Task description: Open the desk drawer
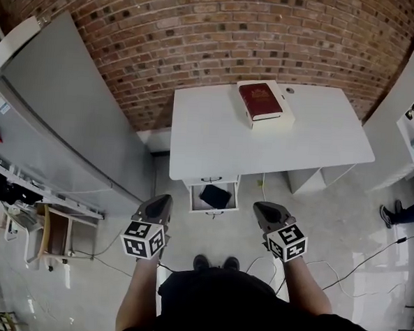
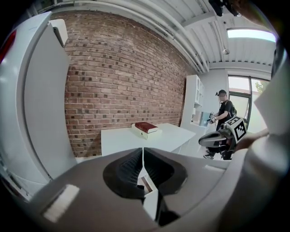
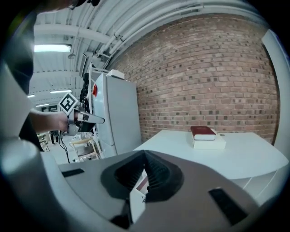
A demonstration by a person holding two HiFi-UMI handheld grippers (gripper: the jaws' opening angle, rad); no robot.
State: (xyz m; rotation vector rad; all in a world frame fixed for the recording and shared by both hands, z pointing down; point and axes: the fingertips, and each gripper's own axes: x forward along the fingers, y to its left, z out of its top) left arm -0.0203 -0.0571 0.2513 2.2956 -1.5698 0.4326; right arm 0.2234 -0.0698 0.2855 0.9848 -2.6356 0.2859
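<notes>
A white desk (image 1: 313,143) stands against the brick wall with a red book (image 1: 260,100) lying on a white box. Under its front left edge, the lower drawer (image 1: 215,211) is pulled out, with a dark flat item (image 1: 215,195) inside; the drawer above it (image 1: 211,178) is closed. My left gripper (image 1: 160,202) hangs in the air to the left of the open drawer, shut on nothing. My right gripper (image 1: 264,211) hangs to its right, also shut and empty. In the gripper views the left gripper (image 2: 143,153) and right gripper (image 3: 145,156) both point at the desk top, with the jaws meeting.
A tall grey cabinet (image 1: 63,117) stands at the left, with a small chair (image 1: 56,232) and clutter in front of it. White shelving (image 1: 413,104) is on the right. A person (image 2: 223,118) stands beyond the desk's right end. Cables (image 1: 369,259) lie on the floor.
</notes>
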